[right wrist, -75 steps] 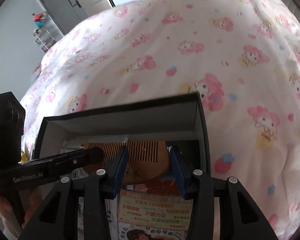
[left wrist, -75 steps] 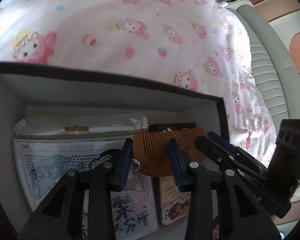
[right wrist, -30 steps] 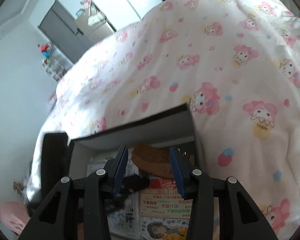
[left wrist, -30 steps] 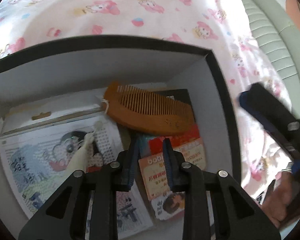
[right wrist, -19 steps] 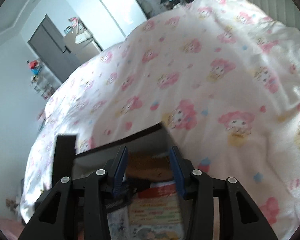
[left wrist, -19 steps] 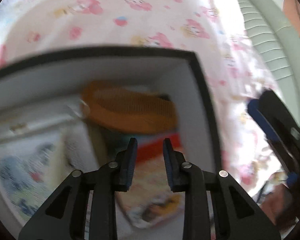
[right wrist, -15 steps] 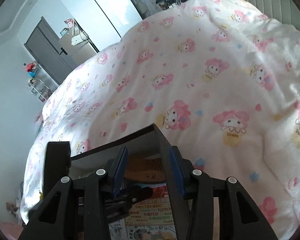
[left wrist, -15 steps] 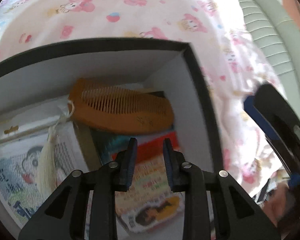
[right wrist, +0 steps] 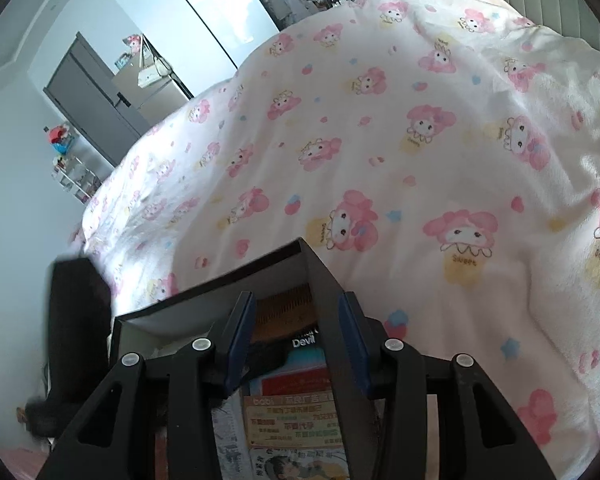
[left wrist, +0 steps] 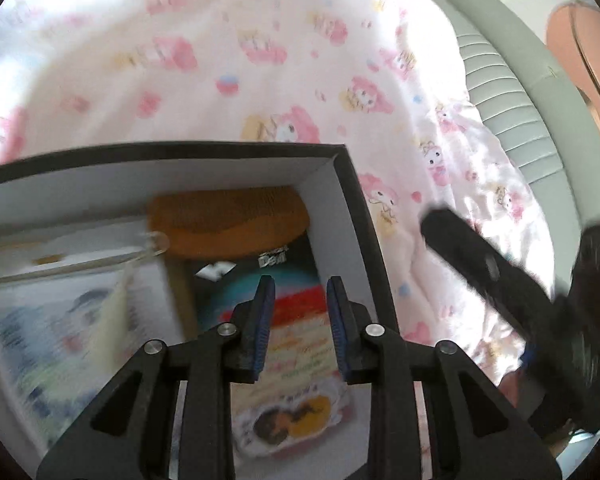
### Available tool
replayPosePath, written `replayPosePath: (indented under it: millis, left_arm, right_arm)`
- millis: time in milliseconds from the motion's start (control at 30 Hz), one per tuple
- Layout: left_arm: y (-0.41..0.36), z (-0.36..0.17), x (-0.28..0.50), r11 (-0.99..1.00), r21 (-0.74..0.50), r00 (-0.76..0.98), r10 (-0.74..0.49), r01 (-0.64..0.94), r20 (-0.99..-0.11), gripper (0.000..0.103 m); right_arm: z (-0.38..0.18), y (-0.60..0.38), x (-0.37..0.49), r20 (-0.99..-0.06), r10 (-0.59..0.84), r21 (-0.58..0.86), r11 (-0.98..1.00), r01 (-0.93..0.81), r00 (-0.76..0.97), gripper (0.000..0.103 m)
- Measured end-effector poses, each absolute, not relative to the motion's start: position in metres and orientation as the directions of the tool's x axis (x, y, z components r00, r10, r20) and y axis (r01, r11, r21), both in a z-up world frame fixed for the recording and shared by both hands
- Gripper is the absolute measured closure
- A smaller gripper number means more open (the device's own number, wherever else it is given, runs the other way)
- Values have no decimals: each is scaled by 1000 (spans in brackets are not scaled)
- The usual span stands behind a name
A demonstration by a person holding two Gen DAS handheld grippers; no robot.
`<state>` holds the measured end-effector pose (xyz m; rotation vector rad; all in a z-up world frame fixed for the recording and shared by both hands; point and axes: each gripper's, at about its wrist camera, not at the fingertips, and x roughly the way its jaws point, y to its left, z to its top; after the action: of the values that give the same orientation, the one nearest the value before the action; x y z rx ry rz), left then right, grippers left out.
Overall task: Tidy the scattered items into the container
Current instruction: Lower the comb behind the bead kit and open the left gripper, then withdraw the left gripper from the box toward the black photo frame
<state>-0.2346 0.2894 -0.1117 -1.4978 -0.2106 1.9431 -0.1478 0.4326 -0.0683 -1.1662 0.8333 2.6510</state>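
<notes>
A black box with white inner walls (left wrist: pixel 356 216) sits on the bed. An orange-brown wooden comb (left wrist: pixel 228 220) lies at its far end, on a dark packet. A red and yellow printed packet (left wrist: pixel 296 344) and a cartoon-print sheet (left wrist: pixel 60 320) fill the floor. My left gripper (left wrist: pixel 299 320) hovers over the box's right half, open by a narrow gap with nothing in it. My right gripper (right wrist: pixel 296 340) hangs above the box's right wall (right wrist: pixel 320 292), open and holding nothing. The comb (right wrist: pixel 284 312) shows through its gap.
A white bed cover with pink cartoon figures (right wrist: pixel 420 160) surrounds the box. A pale green padded headboard (left wrist: pixel 512 92) runs along the right. The right tool's black arm (left wrist: pixel 492 272) reaches in beside the box. A grey cabinet (right wrist: pixel 92 108) stands far off.
The comb, between both grippers' fingers earlier, now lies loose in the box. Both grippers have lifted away, so the box looks smaller and more bed shows.
</notes>
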Motion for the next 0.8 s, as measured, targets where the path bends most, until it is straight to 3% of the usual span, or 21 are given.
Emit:
replayPosePath:
  millis: [200, 400, 800]
  left_arm:
    - [255, -68, -187, -804, -411, -267, 548, -429, -793, 68]
    - [213, -50, -168, -806, -401, -309, 552, -435, -775, 71]
    - [136, -21, -94, -837, -339, -389, 510, -430, -767, 71]
  right_arm:
    - [-54, 407, -128, -719, -57, 367, -877, -309, -692, 63]
    - [-40, 361, -89, -716, -15, 288, -917, -276, -698, 62]
    - [-13, 289, -33, -702, -50, 269, -942, -200, -710, 62]
